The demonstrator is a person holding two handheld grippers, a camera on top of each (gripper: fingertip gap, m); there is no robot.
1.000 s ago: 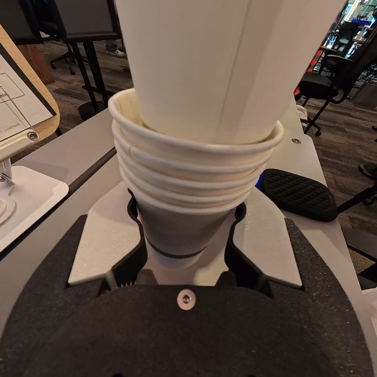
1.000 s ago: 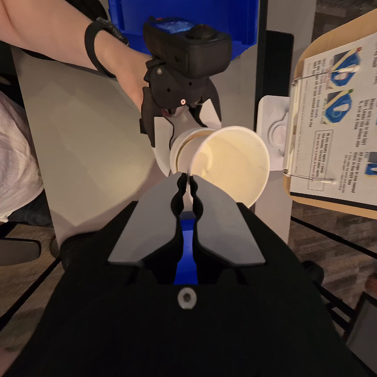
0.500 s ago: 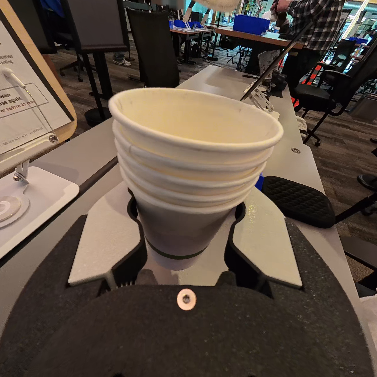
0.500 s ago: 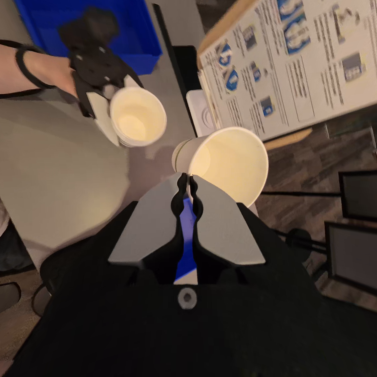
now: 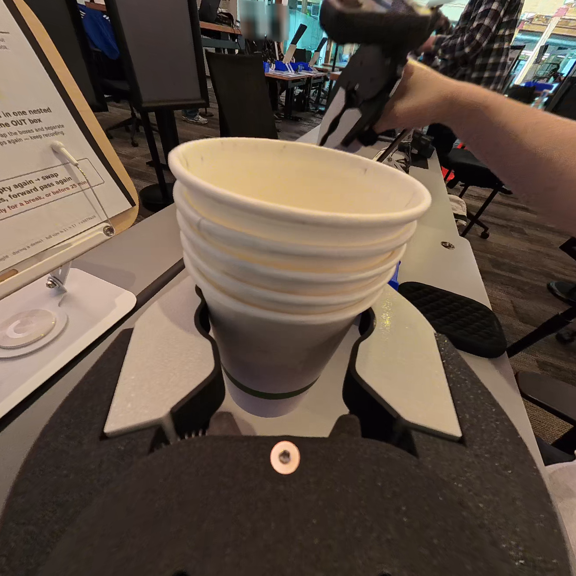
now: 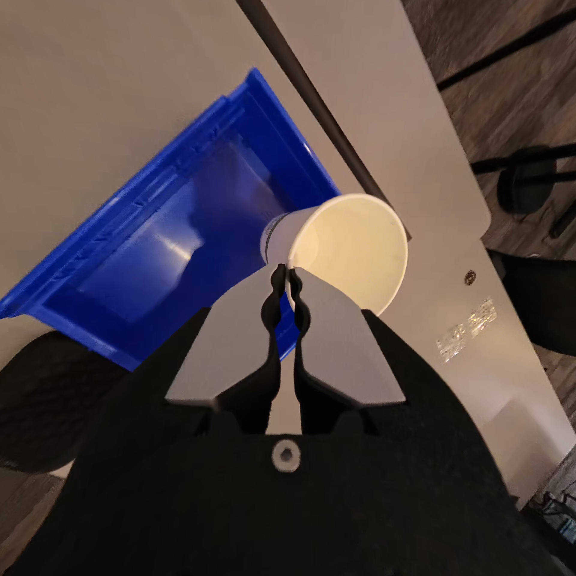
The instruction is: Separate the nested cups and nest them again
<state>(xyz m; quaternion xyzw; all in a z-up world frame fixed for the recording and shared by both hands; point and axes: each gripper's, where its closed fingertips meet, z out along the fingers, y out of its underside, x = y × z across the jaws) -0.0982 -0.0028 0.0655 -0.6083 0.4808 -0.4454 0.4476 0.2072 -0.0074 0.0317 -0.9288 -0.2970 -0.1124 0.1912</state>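
My left gripper [image 5: 285,339] is shut on a stack of several nested white paper cups [image 5: 290,255], held upright by the lowest cup's body above the grey table [image 5: 140,249]. My right gripper [image 6: 285,270] is shut on the rim of a single white paper cup [image 6: 343,249], which hangs tilted over the right end of an empty blue bin [image 6: 149,246]. The right gripper also shows in the left wrist view [image 5: 367,93], raised at the upper right in a person's hand; the single cup is hidden there.
A clipboard with an instruction sheet [image 5: 46,162] stands on a white base [image 5: 87,308] at the left. A black padded rest [image 5: 452,318] lies on the table at the right. Office chairs and desks stand behind. The table edge [image 6: 486,218] and floor lie right of the bin.
My right gripper has pulled the single cup out of the stack, lifted it and swung it away to above the blue bin. The left gripper and stack have stayed nearly still.
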